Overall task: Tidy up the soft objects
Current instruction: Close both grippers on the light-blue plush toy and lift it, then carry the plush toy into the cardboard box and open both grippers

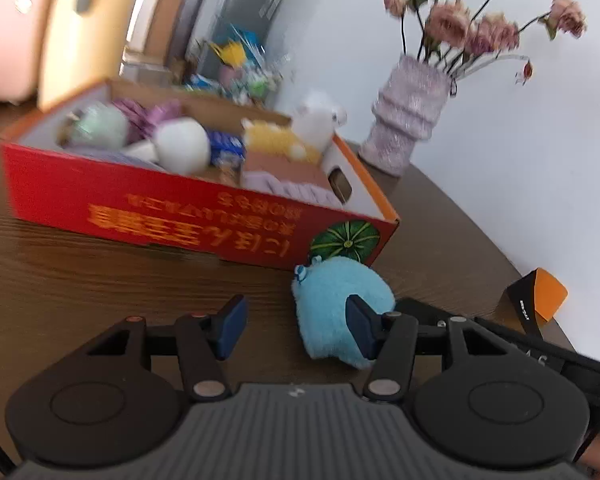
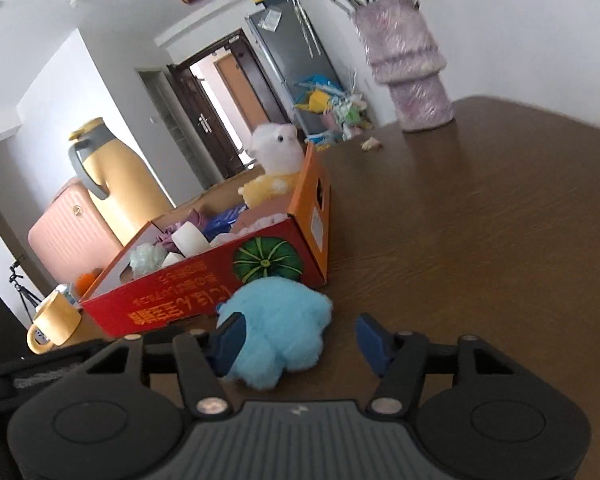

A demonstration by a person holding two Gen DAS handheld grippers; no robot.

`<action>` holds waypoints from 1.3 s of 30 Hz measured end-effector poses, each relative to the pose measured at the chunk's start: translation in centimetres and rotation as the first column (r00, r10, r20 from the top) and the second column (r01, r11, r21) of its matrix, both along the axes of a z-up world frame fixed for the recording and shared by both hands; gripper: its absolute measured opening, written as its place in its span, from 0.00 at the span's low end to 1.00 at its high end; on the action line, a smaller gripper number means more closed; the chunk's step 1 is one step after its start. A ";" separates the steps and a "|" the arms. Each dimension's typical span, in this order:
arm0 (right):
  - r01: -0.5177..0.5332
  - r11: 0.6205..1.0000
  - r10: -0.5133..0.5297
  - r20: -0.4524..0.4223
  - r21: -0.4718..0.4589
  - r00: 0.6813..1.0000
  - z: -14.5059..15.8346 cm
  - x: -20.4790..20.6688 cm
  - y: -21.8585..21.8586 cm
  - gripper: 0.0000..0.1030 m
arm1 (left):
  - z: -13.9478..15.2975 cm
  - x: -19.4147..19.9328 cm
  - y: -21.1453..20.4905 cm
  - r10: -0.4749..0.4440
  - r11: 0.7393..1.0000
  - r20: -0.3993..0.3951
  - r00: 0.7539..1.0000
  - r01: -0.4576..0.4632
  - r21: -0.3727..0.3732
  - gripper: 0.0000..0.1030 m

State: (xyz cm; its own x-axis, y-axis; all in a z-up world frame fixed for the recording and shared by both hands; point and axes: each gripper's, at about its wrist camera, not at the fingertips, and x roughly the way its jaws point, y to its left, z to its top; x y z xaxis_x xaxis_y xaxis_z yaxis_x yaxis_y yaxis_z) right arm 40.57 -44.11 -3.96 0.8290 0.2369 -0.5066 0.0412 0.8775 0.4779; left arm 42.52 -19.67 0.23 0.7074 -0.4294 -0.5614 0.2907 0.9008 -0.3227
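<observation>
A light blue plush toy (image 1: 340, 304) lies on the brown wooden table (image 1: 80, 280), against the near corner of a red cardboard box (image 1: 148, 208). The box holds several soft toys, among them a white plush animal (image 2: 278, 148) and a yellow one (image 2: 272, 188). My left gripper (image 1: 296, 328) is open, low over the table, with its right finger against the blue plush. My right gripper (image 2: 300, 342) is open; the blue plush (image 2: 276, 320) lies between its fingers, nearer the left one. The box also shows in the right wrist view (image 2: 204, 292).
A fuzzy lilac vase (image 1: 408, 120) with dried pink flowers stands at the table's back by the white wall. A yellow thermos jug (image 2: 112, 176) and a yellow mug (image 2: 56, 324) stand left of the box. A black and orange object (image 1: 536, 296) sits at the right.
</observation>
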 end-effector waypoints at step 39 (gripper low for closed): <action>-0.127 0.988 0.126 0.022 0.091 0.992 1.2 -19.3 12.1 0.27 | 0.2 -18.8 11.1 -0.136 0.990 -0.007 0.991 0.136 -0.038 0.19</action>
